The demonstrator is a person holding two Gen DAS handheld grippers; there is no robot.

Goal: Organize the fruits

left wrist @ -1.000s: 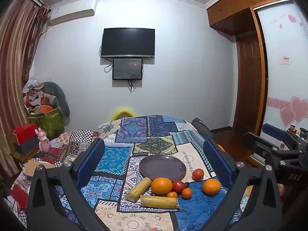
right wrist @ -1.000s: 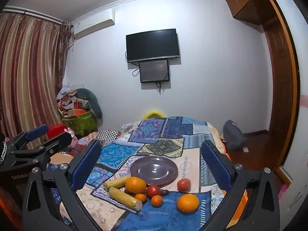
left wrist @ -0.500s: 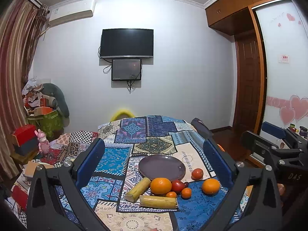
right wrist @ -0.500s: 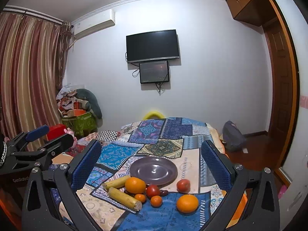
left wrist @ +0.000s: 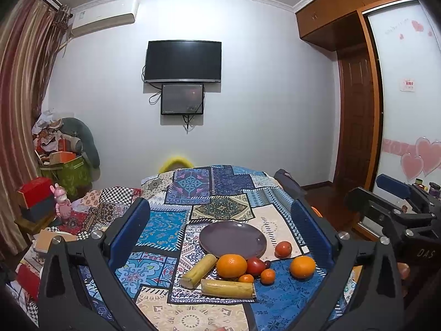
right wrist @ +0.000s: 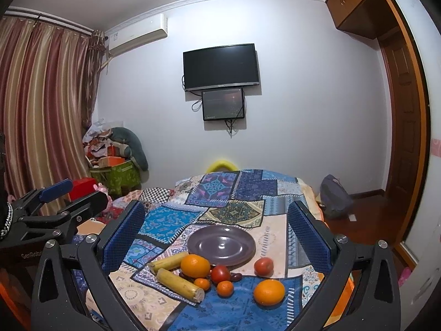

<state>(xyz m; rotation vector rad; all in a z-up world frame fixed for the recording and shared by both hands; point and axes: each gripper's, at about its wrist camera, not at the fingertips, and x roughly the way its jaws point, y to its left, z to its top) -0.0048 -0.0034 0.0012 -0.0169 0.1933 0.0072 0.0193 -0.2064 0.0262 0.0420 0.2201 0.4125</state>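
Note:
A purple plate (left wrist: 233,239) (right wrist: 221,245) lies empty on a patchwork cloth. In front of it lie two oranges (left wrist: 231,265) (left wrist: 302,267), two red tomatoes (left wrist: 255,266) (left wrist: 283,249), two small tangerines (left wrist: 267,276), a dark grape and two yellow cane pieces (left wrist: 227,288) (left wrist: 198,270). My left gripper (left wrist: 220,223) is open and empty, held above and short of the fruit. My right gripper (right wrist: 216,222) is open and empty too; the right orange (right wrist: 269,291) lies nearest it. Each gripper shows at the edge of the other's view.
The cloth-covered table (left wrist: 215,193) drops off at its right edge to a wooden floor with a grey bag (right wrist: 335,200). Boxes, a green bin (right wrist: 118,178) and clutter stand at the left by the curtain.
Both views shift very slightly; the fruit and plate lie where they were, and both grippers stay open.

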